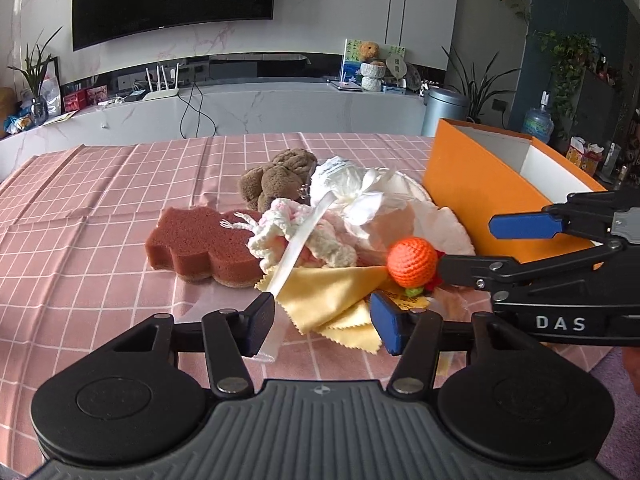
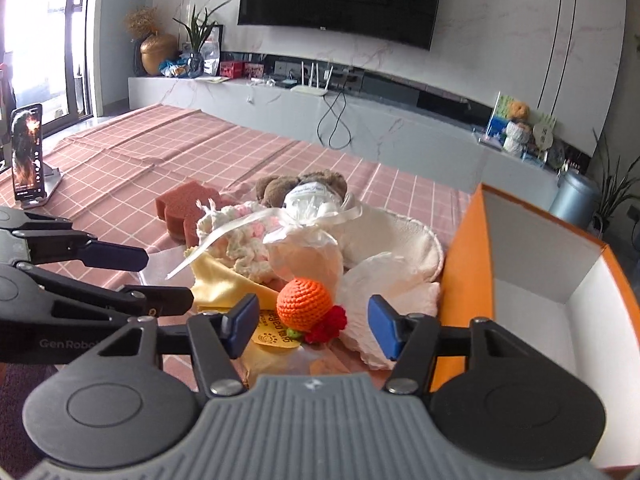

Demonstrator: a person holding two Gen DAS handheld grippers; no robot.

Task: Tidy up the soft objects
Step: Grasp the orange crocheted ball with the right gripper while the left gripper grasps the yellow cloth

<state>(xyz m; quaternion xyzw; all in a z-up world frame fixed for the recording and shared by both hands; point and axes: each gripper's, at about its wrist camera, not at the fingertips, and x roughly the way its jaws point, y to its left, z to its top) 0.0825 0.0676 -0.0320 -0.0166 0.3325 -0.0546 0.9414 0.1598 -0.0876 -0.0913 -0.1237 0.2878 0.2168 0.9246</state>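
A pile of soft things lies on the pink checked tablecloth (image 1: 100, 208): a red-brown sponge (image 1: 196, 244), a brown plush toy (image 1: 280, 178), a white-pink crochet piece (image 1: 292, 236), a white gauze pouch with ribbon (image 1: 360, 196), a yellow cloth (image 1: 332, 300) and an orange crochet ball (image 1: 413, 261). My left gripper (image 1: 324, 324) is open over the yellow cloth's near edge. My right gripper (image 2: 314, 326) is open around the orange ball (image 2: 304, 302), not closed on it. It also shows in the left wrist view (image 1: 468, 248).
An open orange box (image 2: 472, 280) with a white, empty inside stands right of the pile; it also shows in the left wrist view (image 1: 480, 192). A phone on a stand (image 2: 27, 152) is at the table's far left. White pads (image 2: 392, 240) lie against the box.
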